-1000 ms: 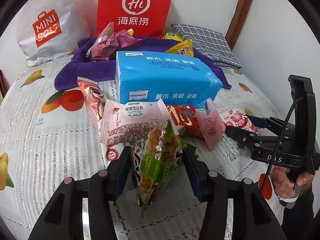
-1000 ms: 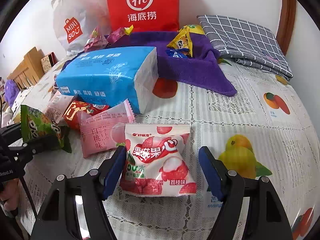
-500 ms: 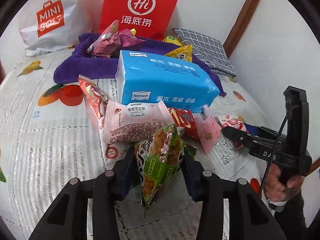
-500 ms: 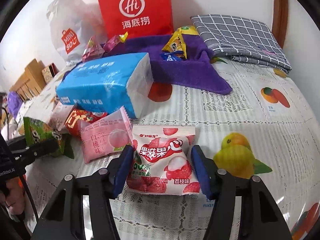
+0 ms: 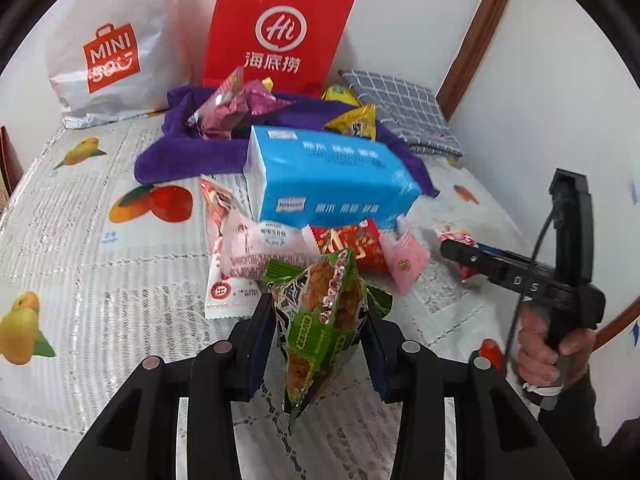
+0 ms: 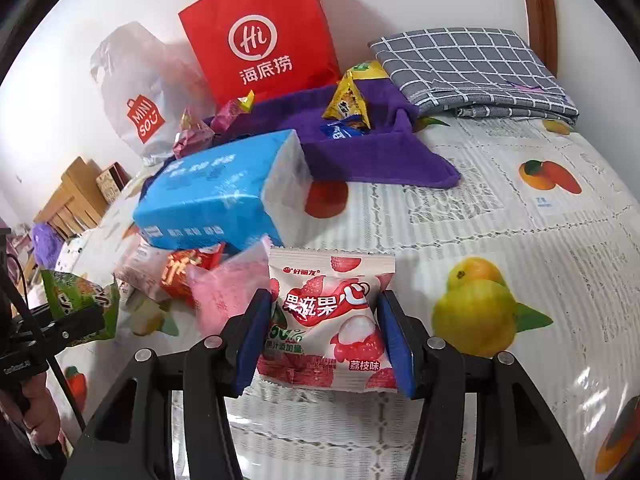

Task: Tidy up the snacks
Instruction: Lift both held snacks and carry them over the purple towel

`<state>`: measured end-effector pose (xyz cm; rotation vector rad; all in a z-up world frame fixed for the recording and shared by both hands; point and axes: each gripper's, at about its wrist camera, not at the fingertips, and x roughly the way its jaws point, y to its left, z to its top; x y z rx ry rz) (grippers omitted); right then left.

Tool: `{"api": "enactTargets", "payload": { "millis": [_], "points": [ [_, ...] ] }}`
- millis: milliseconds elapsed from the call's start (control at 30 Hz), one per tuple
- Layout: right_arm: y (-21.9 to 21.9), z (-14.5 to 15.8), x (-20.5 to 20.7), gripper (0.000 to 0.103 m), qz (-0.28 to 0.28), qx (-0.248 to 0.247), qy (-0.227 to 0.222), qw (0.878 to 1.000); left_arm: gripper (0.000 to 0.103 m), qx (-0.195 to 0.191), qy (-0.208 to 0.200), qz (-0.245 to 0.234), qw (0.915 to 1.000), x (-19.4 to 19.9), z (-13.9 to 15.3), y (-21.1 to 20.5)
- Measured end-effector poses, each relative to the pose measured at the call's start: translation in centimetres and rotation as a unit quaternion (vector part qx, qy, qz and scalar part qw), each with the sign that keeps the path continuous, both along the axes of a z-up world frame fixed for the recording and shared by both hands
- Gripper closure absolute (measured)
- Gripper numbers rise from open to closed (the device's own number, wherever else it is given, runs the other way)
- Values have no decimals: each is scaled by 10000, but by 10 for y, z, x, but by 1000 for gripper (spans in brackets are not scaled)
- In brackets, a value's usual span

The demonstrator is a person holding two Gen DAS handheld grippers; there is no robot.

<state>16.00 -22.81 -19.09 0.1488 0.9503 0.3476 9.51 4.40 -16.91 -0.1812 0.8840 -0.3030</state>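
A green snack packet (image 5: 316, 336) stands on edge between the pads of my left gripper (image 5: 318, 312), which is shut on it and holds it just above the fruit-print tablecloth (image 5: 100, 272). My right gripper (image 6: 323, 320) has a white and pink lychee jelly packet (image 6: 328, 308) flat between its blue pads (image 6: 250, 336). Its jaws are closing and both pads touch the packet's sides. In the left wrist view the right gripper (image 5: 460, 254) lies low at the right, held by a hand (image 5: 548, 344). The right wrist view shows the green packet (image 6: 76, 300) at the far left.
A blue tissue pack (image 5: 328, 176) lies over a heap of pink and red snack packets (image 5: 348, 244). Behind it a purple towel (image 5: 192, 152) carries more snacks. A red paper bag (image 5: 276, 32) and a white shopping bag (image 5: 112, 48) stand against the wall, with a grey checked cloth (image 5: 400, 108) at right.
My left gripper tightened on the green packet and rose with it. My right gripper's jaws came in from wide apart onto the sides of the lychee packet.
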Motion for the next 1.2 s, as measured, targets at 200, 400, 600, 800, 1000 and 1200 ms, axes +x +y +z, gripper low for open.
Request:
{"api": "enactTargets", "payload": {
  "millis": [200, 400, 600, 800, 1000, 1200],
  "points": [
    [11, 28, 3, 49, 100, 10, -236, 9997, 64, 63, -160, 23, 9998, -2, 17, 2],
    [17, 61, 19, 49, 136, 40, -454, 9989, 64, 67, -210, 173, 9996, 9, 36, 4],
    [20, 99, 47, 49, 106, 125, -792, 9967, 64, 126, -254, 362, 9989, 30, 53, 8],
    [25, 117, 80, 49, 52, 30, -1049, 9945, 64, 160, -189, 556, 9981, 59, 60, 15],
    [27, 101, 129, 49, 158, 337, -731, 9966, 64, 209, -139, 637, 9977, 87, 62, 20],
    [31, 88, 165, 49, 67, 372, -550, 9978, 64, 132, -37, 633, 9979, 114, 59, 22]
  ]
}}
